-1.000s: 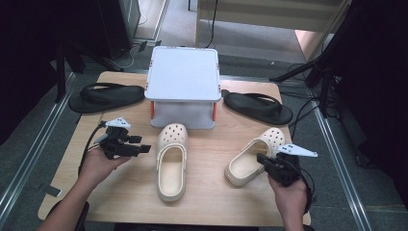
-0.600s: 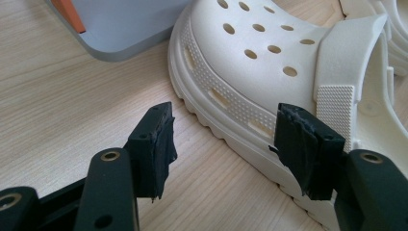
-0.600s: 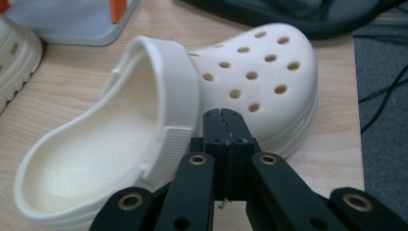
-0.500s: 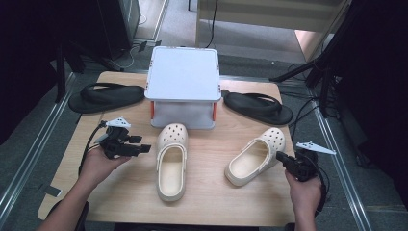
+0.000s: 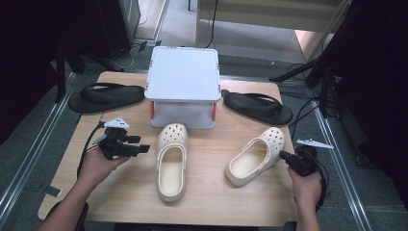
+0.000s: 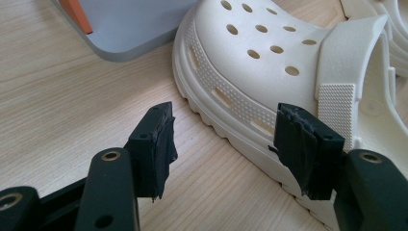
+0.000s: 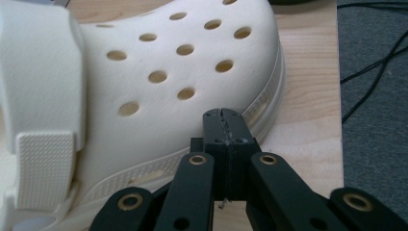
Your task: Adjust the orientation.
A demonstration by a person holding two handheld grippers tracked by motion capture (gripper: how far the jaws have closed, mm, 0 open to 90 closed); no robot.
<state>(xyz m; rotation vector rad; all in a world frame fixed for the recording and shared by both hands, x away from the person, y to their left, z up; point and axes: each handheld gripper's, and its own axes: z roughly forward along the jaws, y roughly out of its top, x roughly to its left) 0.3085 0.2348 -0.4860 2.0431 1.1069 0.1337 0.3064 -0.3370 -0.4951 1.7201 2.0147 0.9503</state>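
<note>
Rightward has gone the shut right claw (image 5: 285,156), now just beside the right clog's (image 5: 254,156) side.

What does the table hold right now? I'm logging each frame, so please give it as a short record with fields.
surface: wooden table
back centre: grey box with a flat lid
pale clogs: left clog straight, toe toward the box; right clog angled
black sandals: left sandal and right sandal, one on each side of the box
left tool: jaws open, beside the left clog, nothing between them
right tool: jaws shut, empty, tip close to the right clog's side; contact unclear
</note>
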